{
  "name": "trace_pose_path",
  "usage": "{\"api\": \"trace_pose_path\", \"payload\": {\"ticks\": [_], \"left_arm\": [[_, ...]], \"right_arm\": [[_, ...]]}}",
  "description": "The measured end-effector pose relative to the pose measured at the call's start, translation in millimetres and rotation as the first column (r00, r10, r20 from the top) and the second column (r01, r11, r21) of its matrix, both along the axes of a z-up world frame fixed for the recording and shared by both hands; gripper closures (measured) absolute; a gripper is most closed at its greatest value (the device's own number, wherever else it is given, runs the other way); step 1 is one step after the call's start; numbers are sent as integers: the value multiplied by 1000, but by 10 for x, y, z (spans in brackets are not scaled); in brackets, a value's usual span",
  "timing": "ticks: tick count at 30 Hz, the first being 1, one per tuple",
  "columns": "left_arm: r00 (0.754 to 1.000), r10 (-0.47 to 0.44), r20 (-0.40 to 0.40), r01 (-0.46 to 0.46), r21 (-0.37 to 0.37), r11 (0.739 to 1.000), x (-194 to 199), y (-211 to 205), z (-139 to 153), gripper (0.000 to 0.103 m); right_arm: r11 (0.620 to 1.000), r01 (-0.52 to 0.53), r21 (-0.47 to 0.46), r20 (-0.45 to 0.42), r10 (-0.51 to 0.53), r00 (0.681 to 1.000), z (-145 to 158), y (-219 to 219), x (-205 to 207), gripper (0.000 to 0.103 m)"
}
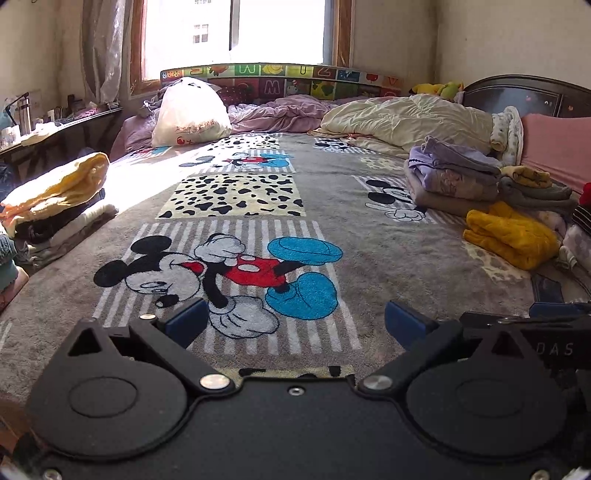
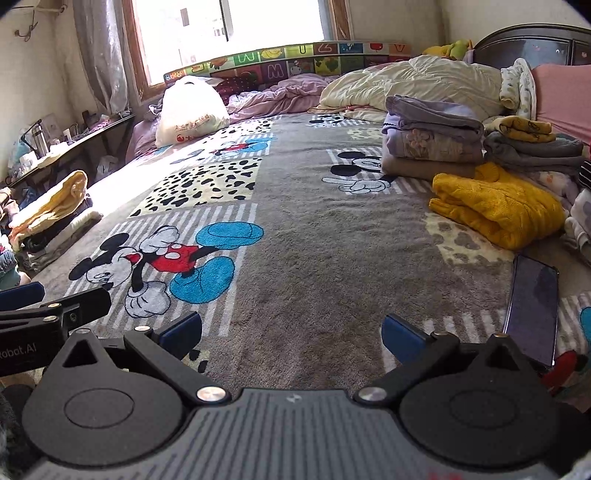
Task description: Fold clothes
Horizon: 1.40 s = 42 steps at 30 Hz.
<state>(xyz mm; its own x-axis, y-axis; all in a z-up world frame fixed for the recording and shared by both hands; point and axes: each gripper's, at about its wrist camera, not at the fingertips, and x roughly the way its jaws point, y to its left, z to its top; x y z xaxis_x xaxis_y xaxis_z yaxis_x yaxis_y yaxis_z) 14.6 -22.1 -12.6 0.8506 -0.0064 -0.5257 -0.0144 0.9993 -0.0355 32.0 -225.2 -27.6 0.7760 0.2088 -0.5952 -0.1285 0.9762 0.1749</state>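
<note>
Nearest the lens, the left gripper (image 1: 295, 325) hangs just above the blanket (image 1: 332, 192) with its blue-padded fingers (image 1: 186, 321) spread wide and nothing between them, poised over the printed cartoon mouse (image 1: 221, 273). The right gripper (image 2: 291, 332) sits beside it, its fingers (image 2: 400, 338) likewise parted and empty, above a plain grey stretch of the same blanket. Just to the right of that gripper a dark phone (image 2: 532, 314) lies flat on the bed. A little farther out, on the right, a rumpled yellow sweater (image 2: 495, 206) rests on the blanket, unfolded and touching the base of the piles behind it. Those piles are the folded clothes: a lilac and beige stack (image 2: 432, 147), and beside it a grey stack (image 2: 532, 153) topped by a small yellow garment (image 2: 524, 127). On the opposite, left edge of the bed, in strong sunlight, another folded stack (image 1: 59, 206) carries a pale yellow piece on top (its lower layers are too shadowed to tell apart). Beyond, a cream quilt (image 1: 410, 118) is bunched toward the dark headboard (image 1: 524, 92), a lilac sheet (image 1: 280, 112) lies crumpled, and a full white plastic bag (image 1: 188, 114) stands near the alphabet-tile panel (image 1: 280, 79) beneath the bright window (image 1: 236, 33).
</note>
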Motion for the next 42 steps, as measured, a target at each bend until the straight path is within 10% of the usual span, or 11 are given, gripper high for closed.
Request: {"api": "trace_pose_path", "payload": {"ticks": [12,42], "left_arm": [[999,42,20,-44,90,995,-218,-23,261,0],[999,20,-49,-19,9,1000,-30,266,-38,0]], "right_arm": [[999,-31,14,55,30,998,277,85,-106,0],[998,-38,-47,6,38,999,86,315,26,0]]}}
